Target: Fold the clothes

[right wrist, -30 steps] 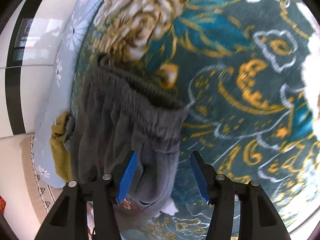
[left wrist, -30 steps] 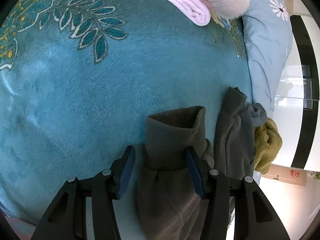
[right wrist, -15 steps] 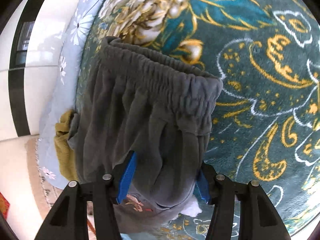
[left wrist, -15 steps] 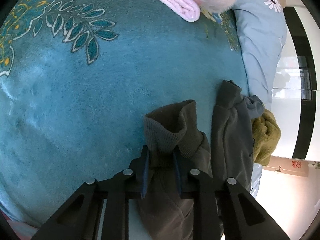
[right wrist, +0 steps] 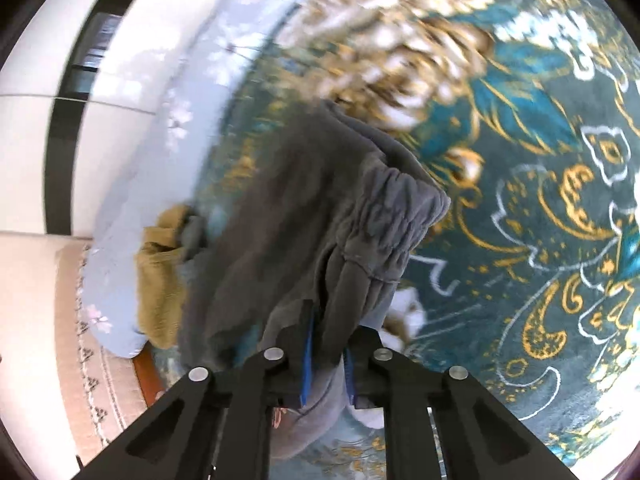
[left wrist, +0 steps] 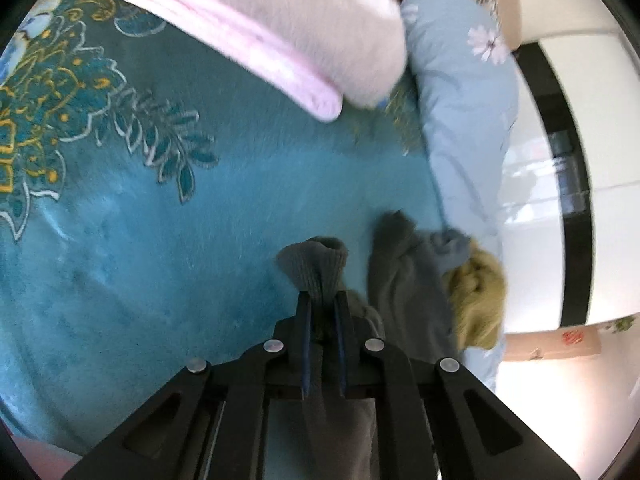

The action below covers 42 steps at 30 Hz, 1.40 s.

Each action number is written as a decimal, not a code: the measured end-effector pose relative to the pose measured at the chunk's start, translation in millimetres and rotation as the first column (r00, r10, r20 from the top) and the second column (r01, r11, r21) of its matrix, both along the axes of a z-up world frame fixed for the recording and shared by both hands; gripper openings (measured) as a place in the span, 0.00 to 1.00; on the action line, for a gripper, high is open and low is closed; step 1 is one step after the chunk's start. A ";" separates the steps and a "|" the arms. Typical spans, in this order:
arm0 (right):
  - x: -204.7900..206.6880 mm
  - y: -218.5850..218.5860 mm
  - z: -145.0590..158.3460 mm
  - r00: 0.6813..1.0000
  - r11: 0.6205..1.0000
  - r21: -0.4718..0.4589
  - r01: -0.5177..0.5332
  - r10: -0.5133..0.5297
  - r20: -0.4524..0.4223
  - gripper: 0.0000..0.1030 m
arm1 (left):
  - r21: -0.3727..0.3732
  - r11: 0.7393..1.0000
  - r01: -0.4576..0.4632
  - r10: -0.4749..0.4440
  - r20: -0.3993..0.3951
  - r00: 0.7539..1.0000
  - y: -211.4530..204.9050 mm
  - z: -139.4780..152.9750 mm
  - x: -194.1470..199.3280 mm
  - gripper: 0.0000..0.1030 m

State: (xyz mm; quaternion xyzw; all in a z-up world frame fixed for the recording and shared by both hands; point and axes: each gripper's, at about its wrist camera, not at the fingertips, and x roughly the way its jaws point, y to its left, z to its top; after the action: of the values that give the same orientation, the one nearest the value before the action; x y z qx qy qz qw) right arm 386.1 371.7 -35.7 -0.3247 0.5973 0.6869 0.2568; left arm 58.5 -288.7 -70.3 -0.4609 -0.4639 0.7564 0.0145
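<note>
The left gripper (left wrist: pixel 322 300) pinches the ribbed cuff (left wrist: pixel 314 266) of the grey trousers (right wrist: pixel 280 216) while the right gripper (right wrist: pixel 328 344) clamps their gathered waistband (right wrist: pixel 390 216), both above the teal patterned blanket (left wrist: pixel 160 240).

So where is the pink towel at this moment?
In the left wrist view the pink towel lies folded at the top, on the teal blanket, under a furry pink thing and left of the blue pillow.

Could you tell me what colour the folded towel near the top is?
The towel is pale pink; the left wrist view shows it best.
</note>
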 end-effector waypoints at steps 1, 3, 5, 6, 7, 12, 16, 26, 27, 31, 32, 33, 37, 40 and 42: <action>0.9 -0.3 6.8 1.000 1.000 0.010 -0.004 0.004 -0.021 0.10 | -0.006 1.000 -0.006 0.005 -0.025 1.000 -2.2 5.9 4.3 0.09; 1.3 -3.1 20.8 0.998 0.999 0.033 -0.020 0.022 -0.058 0.10 | -0.046 0.999 -0.017 0.014 -0.063 0.998 -2.8 18.3 4.7 0.09; 2.5 -9.6 33.8 0.996 0.997 0.064 -0.053 0.058 -0.073 0.10 | -0.083 0.996 -0.044 0.038 -0.066 0.997 -2.0 26.7 10.5 0.09; 7.6 -11.1 34.5 0.996 0.995 0.075 -0.066 0.071 -0.059 0.10 | -0.101 0.994 -0.040 0.036 -0.041 0.999 -1.4 25.6 9.3 0.09; 13.2 -12.3 32.8 0.996 0.994 0.083 -0.077 0.081 -0.039 0.10 | -0.118 0.993 -0.028 0.028 -0.003 1.000 -0.8 22.3 5.8 0.09; 28.1 -16.2 -28.6 0.993 0.999 -0.010 -0.037 0.038 0.114 0.10 | -0.173 0.985 0.026 0.004 0.172 0.985 1.4 4.5 -8.0 0.09; 38.6 -16.6 -61.2 0.987 0.997 -0.078 -0.007 0.020 0.161 0.10 | -0.132 0.991 0.014 0.017 0.230 0.973 -1.1 -10.0 -9.7 0.10; 56.1 -1.4 -55.1 0.979 0.996 -0.089 -0.023 0.040 0.201 0.28 | -0.056 0.995 -0.077 0.083 0.121 0.989 -16.5 -0.1 6.0 0.39; 60.2 1.8 -50.0 0.977 0.998 -0.066 -0.017 0.030 0.209 0.32 | -0.052 0.994 -0.096 0.101 0.099 0.990 -18.6 3.2 8.3 0.40; 67.2 20.0 -27.1 0.969 0.998 0.055 0.004 -0.017 0.245 0.34 | -0.061 0.990 -0.131 0.133 0.036 0.990 -21.3 18.3 12.5 0.45; 64.3 23.5 -20.8 0.971 0.997 0.080 0.011 -0.030 0.236 0.34 | -0.081 0.988 -0.128 0.130 0.024 0.991 -20.1 24.1 12.0 0.45; 60.1 26.3 -14.4 0.974 0.995 0.102 0.020 -0.042 0.221 0.34 | -0.108 0.988 -0.115 0.116 0.006 0.993 -17.2 30.9 9.3 0.45; 21.0 29.7 -3.7 0.991 0.991 0.135 -0.014 -0.004 0.135 0.37 | -0.134 0.991 -0.030 0.025 -0.038 0.999 -2.8 48.7 -9.6 0.49; -25.5 21.0 -11.3 0.988 0.986 0.104 -0.132 0.122 0.098 0.46 | -0.063 0.998 0.032 -0.033 -0.017 0.999 13.8 41.0 -34.0 0.53; -56.2 9.0 -14.1 0.973 0.970 0.108 -0.216 0.206 0.101 0.46 | -0.037 0.998 0.060 -0.059 0.029 0.998 26.4 27.0 -50.5 0.53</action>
State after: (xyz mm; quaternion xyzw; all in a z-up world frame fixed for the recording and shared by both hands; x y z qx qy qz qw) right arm 329.9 380.8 -49.9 -0.4008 0.5057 0.7294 0.2273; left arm 8.0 -262.2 -43.3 -0.4852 -0.4357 0.7578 0.0216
